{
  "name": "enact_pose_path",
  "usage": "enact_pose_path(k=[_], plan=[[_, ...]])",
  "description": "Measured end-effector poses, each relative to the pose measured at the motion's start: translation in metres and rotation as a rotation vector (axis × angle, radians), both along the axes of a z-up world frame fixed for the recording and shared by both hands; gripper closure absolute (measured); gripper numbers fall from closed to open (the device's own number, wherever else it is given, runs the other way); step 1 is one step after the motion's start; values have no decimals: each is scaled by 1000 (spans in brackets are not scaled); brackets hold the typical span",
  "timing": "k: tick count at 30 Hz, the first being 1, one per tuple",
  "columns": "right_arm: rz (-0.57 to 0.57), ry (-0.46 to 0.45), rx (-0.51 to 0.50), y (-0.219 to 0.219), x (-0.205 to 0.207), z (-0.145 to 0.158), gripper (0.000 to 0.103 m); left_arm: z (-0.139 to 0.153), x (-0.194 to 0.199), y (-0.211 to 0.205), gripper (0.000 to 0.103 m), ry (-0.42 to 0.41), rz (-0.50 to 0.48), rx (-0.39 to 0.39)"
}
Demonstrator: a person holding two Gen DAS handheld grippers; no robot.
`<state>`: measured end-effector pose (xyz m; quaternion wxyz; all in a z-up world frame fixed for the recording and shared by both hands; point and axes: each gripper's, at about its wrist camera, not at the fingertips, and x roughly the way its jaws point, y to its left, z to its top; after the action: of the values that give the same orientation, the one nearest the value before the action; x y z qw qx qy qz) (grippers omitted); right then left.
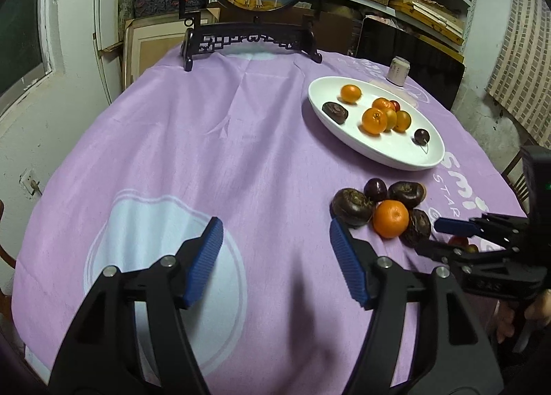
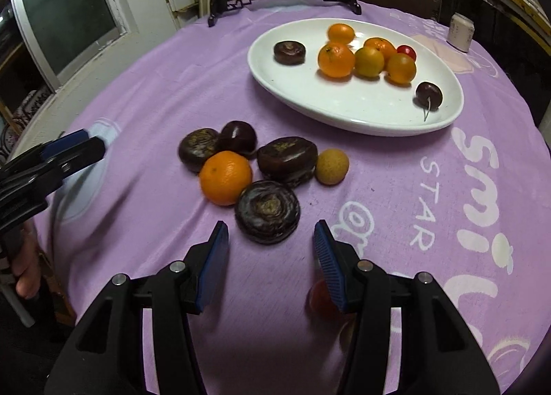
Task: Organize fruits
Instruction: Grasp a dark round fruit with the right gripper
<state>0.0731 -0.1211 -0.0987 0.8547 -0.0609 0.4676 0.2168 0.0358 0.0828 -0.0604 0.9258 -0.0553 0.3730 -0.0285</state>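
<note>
A round tabletop (image 2: 172,84) under a purple cloth carries a white oval plate (image 2: 344,112) already holding oranges, a dark flat fruit and a cherry, while a loose cluster waits near the front edge: an orange (image 2: 225,177), several dark flat fruits and a small tan fruit (image 2: 332,166). The right hand-held gripper (image 2: 272,257) hovers low with its jaws spread wide and empty, the nearest dark fruit (image 2: 267,211) just ahead between the blue pads. The left hand-held gripper (image 1: 275,257) is likewise open and empty, held above bare cloth beside the pile. The cluster sits tight, fruit touching fruit, so closing on the dark one could likely nudge the orange and send it rolling toward the edge. A small red fruit (image 2: 322,295) lies partly hidden under the right pad and could be knocked or squashed on a descent.
</note>
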Motion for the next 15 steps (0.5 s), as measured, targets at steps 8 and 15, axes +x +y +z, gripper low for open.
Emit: enact_pose_path(k=[8, 15], plan=[[27, -64, -74, 15, 1, -10, 62, 2, -6, -16, 33, 3, -56, -6], [-59, -138, 42, -33, -17, 33, 62, 1, -7, -33, 33, 24, -97, 3]])
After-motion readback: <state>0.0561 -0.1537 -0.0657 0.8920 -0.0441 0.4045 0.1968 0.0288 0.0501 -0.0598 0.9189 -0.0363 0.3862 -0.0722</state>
